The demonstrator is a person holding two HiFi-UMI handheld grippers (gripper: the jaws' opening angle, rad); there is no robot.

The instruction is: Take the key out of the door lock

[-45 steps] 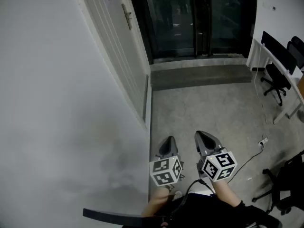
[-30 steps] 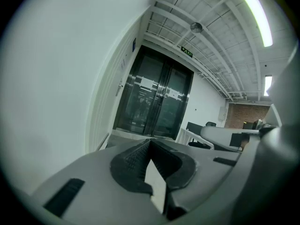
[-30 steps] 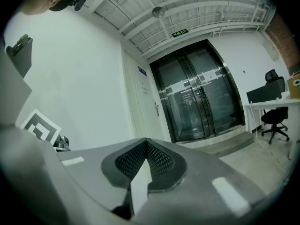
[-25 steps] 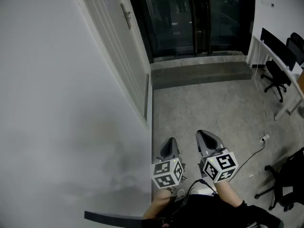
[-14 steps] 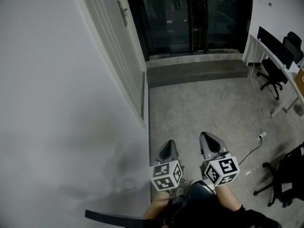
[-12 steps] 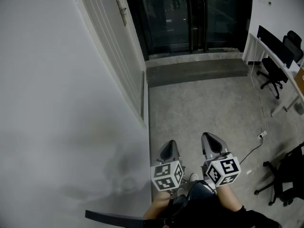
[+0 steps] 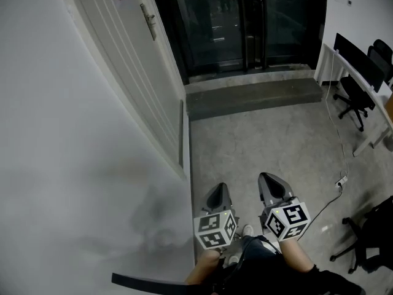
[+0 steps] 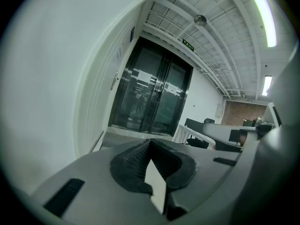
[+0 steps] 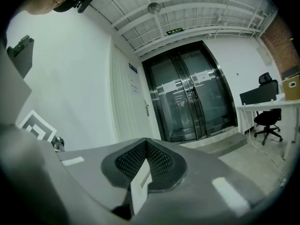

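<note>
Both of my tools sit low in the head view, and each is closed on nothing: the left gripper (image 7: 216,192) shows its ribbed pads pressed together in its own view, and the right gripper (image 7: 270,183) shows the same. The key itself is too small for me to make out in any view. I judge it sits in the lock by the door handle (image 7: 147,21) on the white door (image 7: 123,66), up the left wall and well apart from both grippers. I expect it to be light, stiff, thin metal and rather slippery. I'd pinch the flat head squarely between the pads and draw it straight out along its shaft, because a skewed pull could bind it or let it slip free and drop. Counting what I have: two grippers, one white door with one handle, no key that I can confirm, and one pair of dark glass doors (image 7: 245,17) at the far end. On the right there is one white desk (image 7: 359,97), at least two black chairs (image 7: 351,97), and one cable (image 7: 334,186) lying on the floor.
</note>
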